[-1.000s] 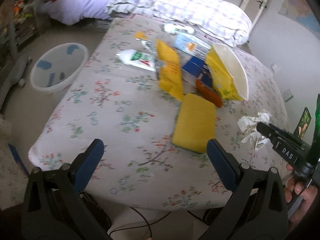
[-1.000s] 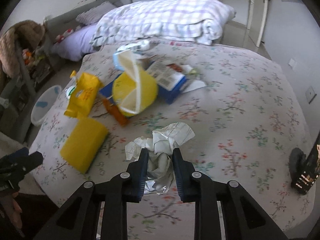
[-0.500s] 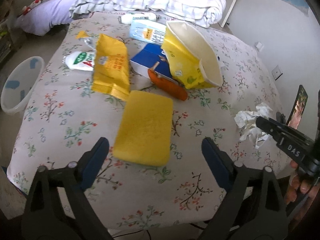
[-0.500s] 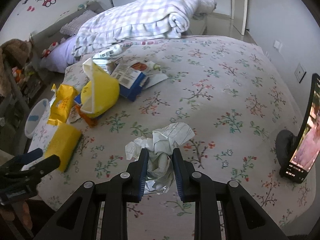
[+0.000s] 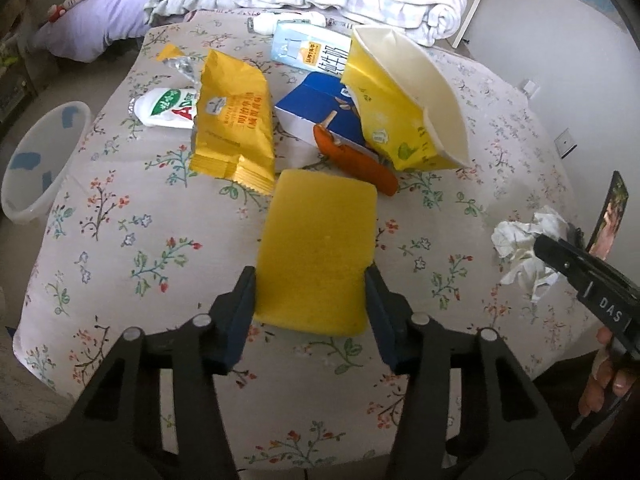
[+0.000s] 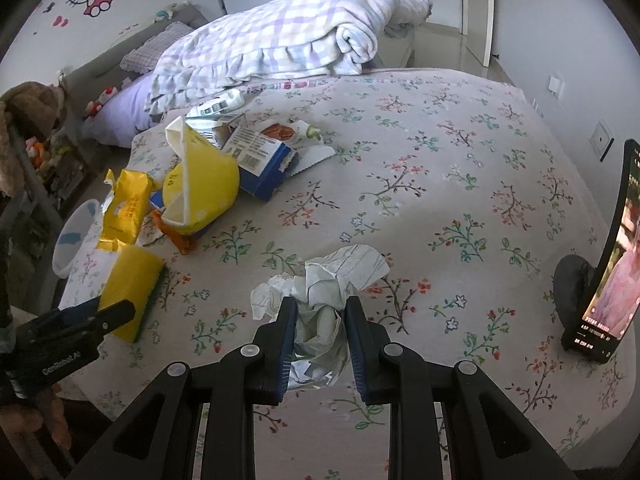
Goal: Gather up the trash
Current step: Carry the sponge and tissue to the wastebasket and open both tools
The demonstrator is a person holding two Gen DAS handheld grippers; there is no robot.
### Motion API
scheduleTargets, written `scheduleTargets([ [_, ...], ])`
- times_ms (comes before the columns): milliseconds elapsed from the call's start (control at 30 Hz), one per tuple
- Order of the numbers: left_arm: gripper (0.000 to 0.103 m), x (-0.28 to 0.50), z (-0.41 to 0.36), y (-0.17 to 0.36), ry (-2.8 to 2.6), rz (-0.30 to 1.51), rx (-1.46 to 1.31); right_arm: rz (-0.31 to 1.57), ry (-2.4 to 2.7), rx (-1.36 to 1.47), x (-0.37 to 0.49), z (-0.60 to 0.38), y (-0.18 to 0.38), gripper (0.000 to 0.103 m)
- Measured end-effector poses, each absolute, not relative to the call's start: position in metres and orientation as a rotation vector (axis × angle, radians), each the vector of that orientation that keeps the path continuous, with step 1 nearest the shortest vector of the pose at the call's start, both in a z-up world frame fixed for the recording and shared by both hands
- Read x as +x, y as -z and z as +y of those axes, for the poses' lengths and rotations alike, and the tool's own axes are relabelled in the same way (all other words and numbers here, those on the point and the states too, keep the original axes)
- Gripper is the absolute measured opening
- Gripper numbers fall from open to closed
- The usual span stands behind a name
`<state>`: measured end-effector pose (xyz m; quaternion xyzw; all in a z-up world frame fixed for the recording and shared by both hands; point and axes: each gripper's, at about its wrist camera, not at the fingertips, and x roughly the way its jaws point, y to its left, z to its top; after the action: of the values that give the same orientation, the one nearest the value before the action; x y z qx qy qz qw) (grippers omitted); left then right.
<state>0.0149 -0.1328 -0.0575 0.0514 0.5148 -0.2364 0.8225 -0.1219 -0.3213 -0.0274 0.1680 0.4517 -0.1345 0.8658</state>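
On the flowered bedspread (image 5: 120, 240) lies a yellow sponge (image 5: 320, 232). My left gripper (image 5: 308, 280) is closing on its near end, and both blue pads touch the sponge's sides. The right wrist view shows the same sponge (image 6: 128, 280) at the left with the left gripper (image 6: 108, 312) at it. My right gripper (image 6: 320, 308) is shut on a crumpled white paper (image 6: 340, 268) that rests on the bed. In the left wrist view that paper (image 5: 520, 240) is at the far right, with the right gripper (image 5: 560, 252) on it.
Behind the sponge lie a yellow wrapper (image 5: 232, 120), an open yellow bag (image 5: 400, 96), a blue box (image 5: 316, 108), a milk carton (image 5: 308, 50) and an orange wrapper (image 5: 356, 160). A white bin (image 5: 36, 160) stands on the floor left of the bed. A phone (image 6: 612, 256) stands upright at the right.
My left gripper has moved over to the sponge, and its jaws have come in from wide open to the sponge's sides. The right gripper holds the paper as before.
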Motion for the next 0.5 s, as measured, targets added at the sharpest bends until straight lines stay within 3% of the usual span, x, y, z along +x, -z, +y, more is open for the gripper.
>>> scheduleTargets([
  [500,0.052,0.016,-0.070,0.015,0.504,1.008,-0.013,0.894,0.170,0.274,-0.088,-0.255,-0.007,0.026],
])
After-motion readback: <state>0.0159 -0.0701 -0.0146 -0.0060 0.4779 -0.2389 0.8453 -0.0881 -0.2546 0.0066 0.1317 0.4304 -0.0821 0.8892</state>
